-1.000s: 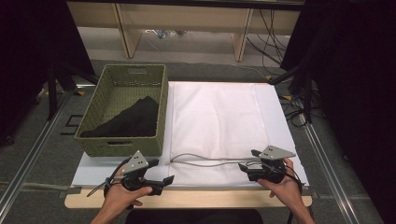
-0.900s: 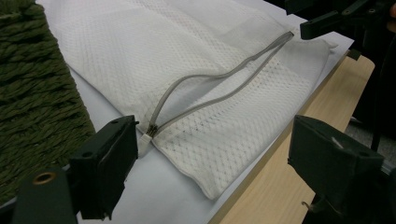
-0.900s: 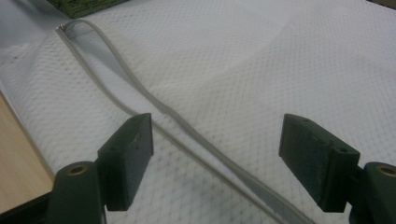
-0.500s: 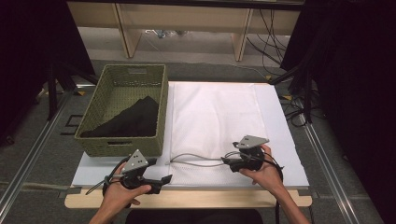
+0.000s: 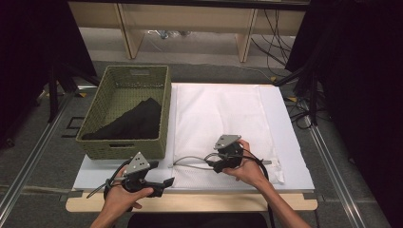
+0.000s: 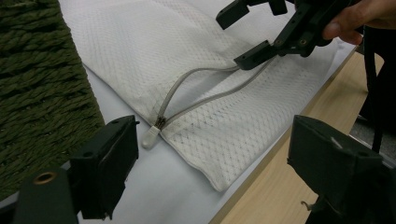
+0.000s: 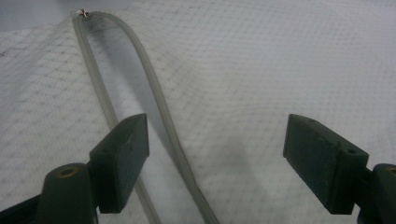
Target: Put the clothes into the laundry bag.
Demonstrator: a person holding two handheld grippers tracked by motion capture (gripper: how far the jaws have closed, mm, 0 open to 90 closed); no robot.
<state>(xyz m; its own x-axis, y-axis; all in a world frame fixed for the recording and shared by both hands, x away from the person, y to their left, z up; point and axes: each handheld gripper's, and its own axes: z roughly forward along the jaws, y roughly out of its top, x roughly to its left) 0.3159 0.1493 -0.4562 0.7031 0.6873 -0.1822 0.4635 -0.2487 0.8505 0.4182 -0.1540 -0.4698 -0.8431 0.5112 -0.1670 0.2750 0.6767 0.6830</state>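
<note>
A white mesh bag [image 5: 223, 114] lies flat on the white board, and its grey zipper [image 5: 190, 161] gapes open along the near edge. My right gripper [image 5: 211, 163] hovers open just over that gap; in the right gripper view the zipper tape [image 7: 159, 102] runs up between the spread jaws, close to the left one. My left gripper [image 5: 167, 183] rests open at the board's front left, empty, pointing toward the bag. In the left gripper view the white zipper pull [image 6: 150, 137] lies just ahead of the left jaw, with the right gripper [image 6: 233, 39] farther off at the zipper.
A green wicker basket [image 5: 95, 128] stands left of the bag and holds a black cloth [image 5: 135, 123]. The board's wooden front edge [image 5: 190, 204] runs below both hands. Cables [image 5: 304, 109] trail off the table's right side.
My right gripper has moved left and away from the front right corner to the open zipper. The left gripper has barely shifted.
</note>
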